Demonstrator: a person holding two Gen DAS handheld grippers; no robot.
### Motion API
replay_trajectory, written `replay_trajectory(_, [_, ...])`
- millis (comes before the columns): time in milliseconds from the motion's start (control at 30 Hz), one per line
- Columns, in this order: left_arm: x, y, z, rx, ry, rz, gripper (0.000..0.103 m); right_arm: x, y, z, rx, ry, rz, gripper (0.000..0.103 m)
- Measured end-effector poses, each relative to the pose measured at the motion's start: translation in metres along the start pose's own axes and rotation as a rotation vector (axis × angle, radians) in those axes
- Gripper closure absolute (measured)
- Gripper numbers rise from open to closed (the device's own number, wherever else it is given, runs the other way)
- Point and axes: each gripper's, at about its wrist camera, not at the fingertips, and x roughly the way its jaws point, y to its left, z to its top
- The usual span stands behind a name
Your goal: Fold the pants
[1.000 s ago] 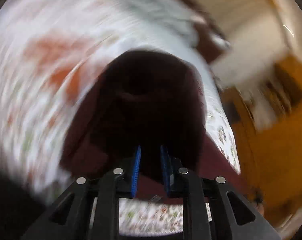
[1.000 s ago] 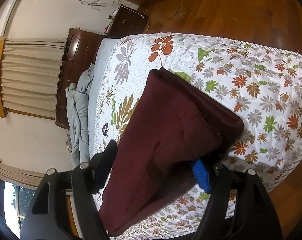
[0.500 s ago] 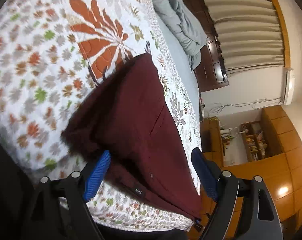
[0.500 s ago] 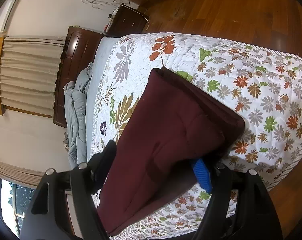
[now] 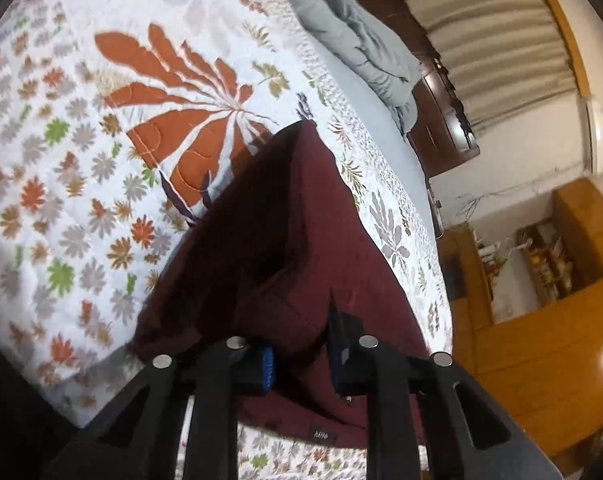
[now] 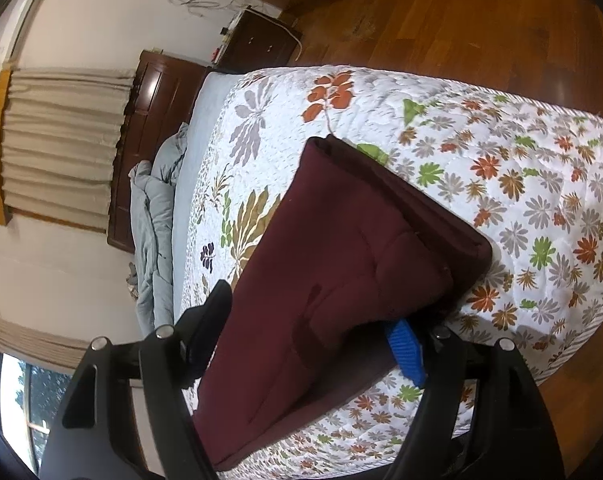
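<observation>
The dark maroon pants (image 5: 285,240) lie folded into a long strip on the flowered quilt (image 5: 81,160), near the bed's corner. My left gripper (image 5: 301,354) is at their near end. Its jaws are closing and the blue pads (image 5: 266,364) pinch a bunched fold of the cloth between them. In the right wrist view the pants (image 6: 341,248) run away from me across the quilt (image 6: 541,184). My right gripper (image 6: 309,328) stands wide, with the strip's near end lying between its fingers. The blue pad (image 6: 405,344) is at one edge and partly covered by cloth.
A crumpled grey duvet (image 5: 361,40) (image 6: 153,216) lies at the head of the bed against a dark wooden headboard (image 5: 441,120). Beyond it are curtains (image 6: 61,148) and a nightstand (image 6: 257,40). Wooden floor (image 6: 461,20) surrounds the bed. Wooden shelving (image 5: 541,280) stands to the side.
The left gripper held the cloth up close in a blur, then opened wide over the laid-down pants. It has now dropped slightly and closed on their near end. The right gripper stayed put.
</observation>
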Motion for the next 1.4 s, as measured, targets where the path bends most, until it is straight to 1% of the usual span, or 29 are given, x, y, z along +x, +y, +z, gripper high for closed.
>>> replay_trajectory(67, [-0.003,0.006,-0.003,-0.039,0.008,0.01,0.083,-0.001,0.001,0.0,-0.009,-0.002,0.001,0.029])
replay_trajectory(133, [-0.004,0.01,-0.004,-0.056,0.018,0.021,0.083,-0.001,-0.002,0.001,0.012,-0.012,0.006,0.03])
replay_trajectory(167, [-0.002,0.01,-0.002,-0.059,0.026,0.031,0.083,-0.001,-0.004,0.002,0.026,-0.016,0.006,0.035])
replay_trajectory(200, [-0.001,0.007,0.0,-0.052,0.032,0.038,0.084,-0.002,-0.003,0.004,0.036,-0.021,0.001,0.05])
replay_trajectory(233, [0.002,0.001,0.006,-0.04,0.037,0.037,0.084,-0.003,0.0,0.006,0.028,-0.029,-0.008,0.061])
replay_trajectory(267, [0.002,-0.008,0.013,-0.028,0.041,0.023,0.084,-0.004,0.005,0.008,0.008,-0.036,-0.028,0.083])
replay_trajectory(367, [-0.011,-0.022,0.024,-0.019,0.039,-0.012,0.085,-0.012,0.025,0.014,-0.039,-0.055,-0.018,0.09])
replay_trajectory(400, [-0.015,-0.025,0.028,-0.027,0.039,-0.02,0.085,-0.02,0.039,0.014,-0.085,-0.071,-0.004,0.091])
replay_trajectory(467, [-0.021,-0.025,0.028,-0.041,0.048,-0.013,0.086,-0.031,0.051,0.009,-0.152,-0.096,0.014,0.091])
replay_trajectory(500, [-0.022,-0.019,0.025,-0.054,0.058,0.0,0.086,-0.034,0.052,0.006,-0.171,-0.107,0.006,0.091])
replay_trajectory(533, [-0.022,-0.011,0.021,-0.073,0.067,0.01,0.086,-0.034,0.041,0.005,-0.158,-0.105,-0.017,0.091])
replay_trajectory(633, [-0.017,0.017,0.01,-0.151,0.094,0.033,0.086,-0.02,-0.008,0.005,-0.052,-0.069,-0.08,0.091])
replay_trajectory(700, [-0.016,0.026,0.006,-0.185,0.095,0.031,0.086,-0.013,-0.024,0.003,-0.031,-0.056,-0.087,0.091])
replay_trajectory(733, [-0.015,0.025,0.006,-0.169,0.094,0.041,0.086,-0.012,-0.028,0.002,-0.027,-0.06,-0.077,0.091])
replay_trajectory(767, [-0.012,0.024,0.007,-0.153,0.098,0.054,0.086,-0.012,-0.028,0.002,-0.026,-0.063,-0.074,0.087])
replay_trajectory(800, [-0.01,0.023,0.008,-0.144,0.103,0.068,0.085,-0.013,-0.028,0.002,-0.023,-0.063,-0.07,0.081])
replay_trajectory(833, [-0.007,0.019,0.009,-0.124,0.115,0.083,0.08,-0.014,-0.027,0.0,-0.015,-0.054,-0.07,0.076])
replay_trajectory(867, [-0.008,0.013,0.008,-0.107,0.115,0.094,0.08,-0.019,-0.023,-0.005,-0.01,-0.056,-0.08,0.058])
replay_trajectory(900, [-0.014,0.009,0.007,-0.091,0.102,0.108,0.067,-0.026,-0.017,-0.013,-0.015,-0.071,-0.096,0.045])
replay_trajectory(933, [-0.025,0.003,0.003,-0.075,0.073,0.132,0.049,-0.037,-0.005,-0.028,-0.049,-0.096,-0.127,0.044])
replay_trajectory(967, [-0.036,-0.002,0.0,-0.06,0.044,0.146,0.043,-0.042,0.008,-0.043,-0.089,-0.098,-0.145,0.044])
replay_trajectory(1000, [-0.047,-0.008,-0.006,-0.046,0.012,0.179,0.037,-0.043,0.019,-0.059,-0.121,-0.079,-0.123,0.044])
replay_trajectory(1033, [-0.059,-0.016,-0.014,-0.025,-0.022,0.209,0.036,-0.038,0.031,-0.081,-0.132,-0.022,-0.068,0.044])
replay_trajectory(1067, [-0.063,-0.023,-0.02,-0.005,-0.023,0.19,0.036,-0.028,0.041,-0.099,-0.133,0.043,-0.024,0.044])
replay_trajectory(1133, [-0.055,-0.043,-0.034,0.028,0.038,0.105,0.034,0.0,0.063,-0.142,-0.129,0.181,0.062,0.044])
replay_trajectory(1200, [-0.036,-0.061,-0.045,0.045,0.102,0.023,0.033,0.036,0.084,-0.183,-0.107,0.308,0.114,0.044])
replay_trajectory(1267, [-0.008,-0.07,-0.055,0.014,0.17,-0.024,0.032,0.061,0.1,-0.207,-0.11,0.374,0.136,0.044])
replay_trajectory(1333, [0.019,-0.074,-0.067,-0.026,0.265,-0.068,0.032,0.086,0.112,-0.228,-0.111,0.403,0.105,0.044])
replay_trajectory(1400, [0.033,-0.075,-0.076,-0.021,0.291,-0.026,0.032,0.102,0.114,-0.24,-0.067,0.429,0.093,0.043])
